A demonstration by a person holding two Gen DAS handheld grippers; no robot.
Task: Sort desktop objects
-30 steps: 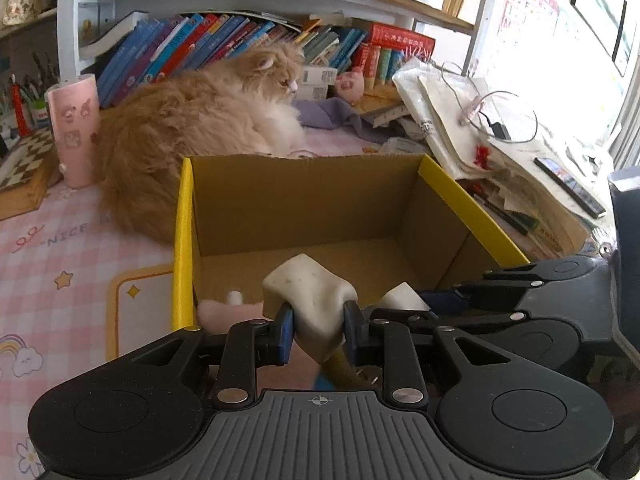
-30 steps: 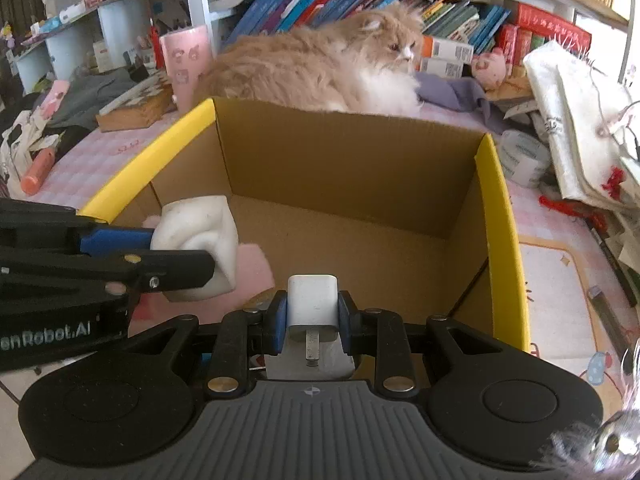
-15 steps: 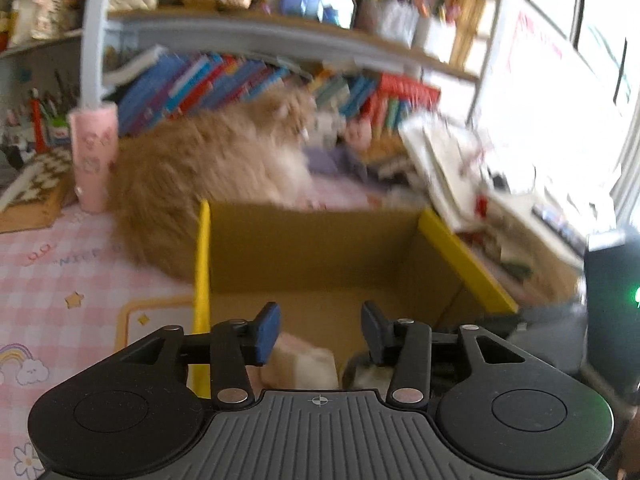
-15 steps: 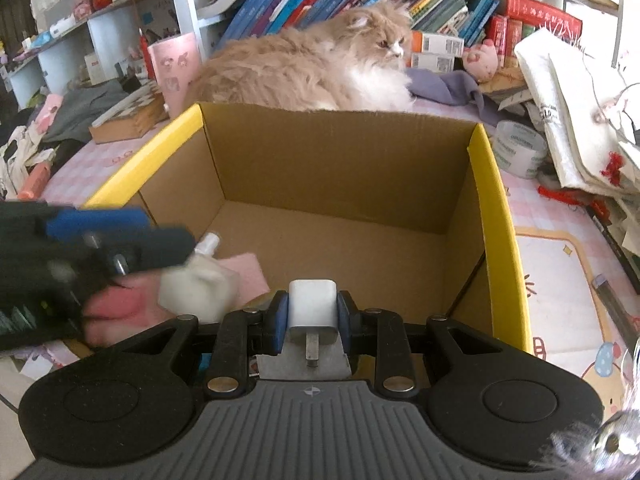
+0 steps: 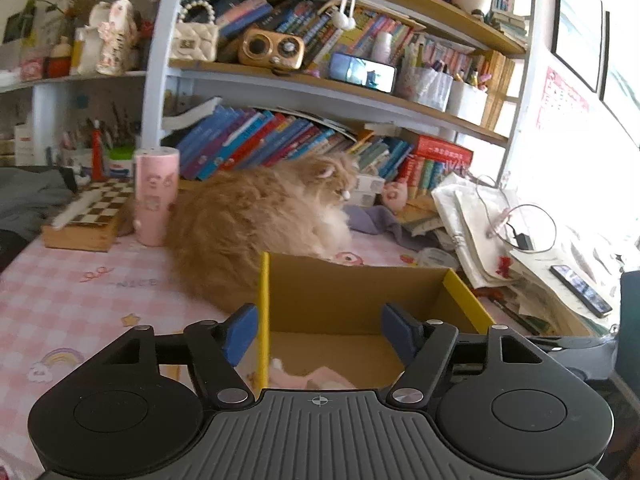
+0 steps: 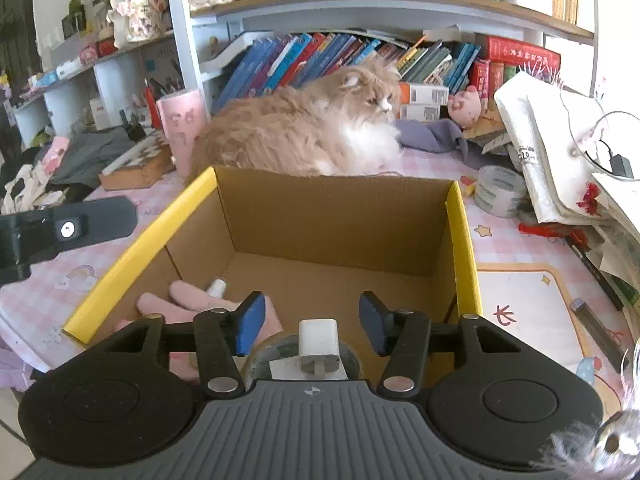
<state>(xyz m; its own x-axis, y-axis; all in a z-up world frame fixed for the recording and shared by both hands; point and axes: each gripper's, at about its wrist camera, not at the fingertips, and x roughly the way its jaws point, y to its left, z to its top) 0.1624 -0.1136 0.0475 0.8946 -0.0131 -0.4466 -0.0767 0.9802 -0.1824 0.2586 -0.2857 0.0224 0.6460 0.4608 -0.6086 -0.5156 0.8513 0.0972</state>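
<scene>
The cardboard box (image 6: 340, 216) with yellow-taped edges (image 5: 263, 308) stands open in front of both grippers. My left gripper (image 5: 320, 334) is above its near left corner; its jaws are opening and nothing is between them. One of its fingers (image 6: 80, 224) shows at the left of the right wrist view. My right gripper (image 6: 311, 322) hangs over the box with its jaws opening. A white charger plug (image 6: 319, 344) lies below and between them, free of the pads, on a round clear roll (image 6: 276, 354). A pink soft thing (image 6: 188, 304) with a white cap lies on the box floor.
A fluffy orange cat (image 6: 304, 132) lies right behind the box. A pink cup (image 5: 155, 196) and a chessboard box (image 5: 90, 216) stand at the back left. A tape roll (image 6: 500, 190), stacked papers (image 6: 560, 152) and a phone (image 5: 580, 290) crowd the right side.
The left gripper let go of the white lump, opened wide and lifted, tilting up towards the shelves. The right gripper opened off the white charger, which now lies loose in the box.
</scene>
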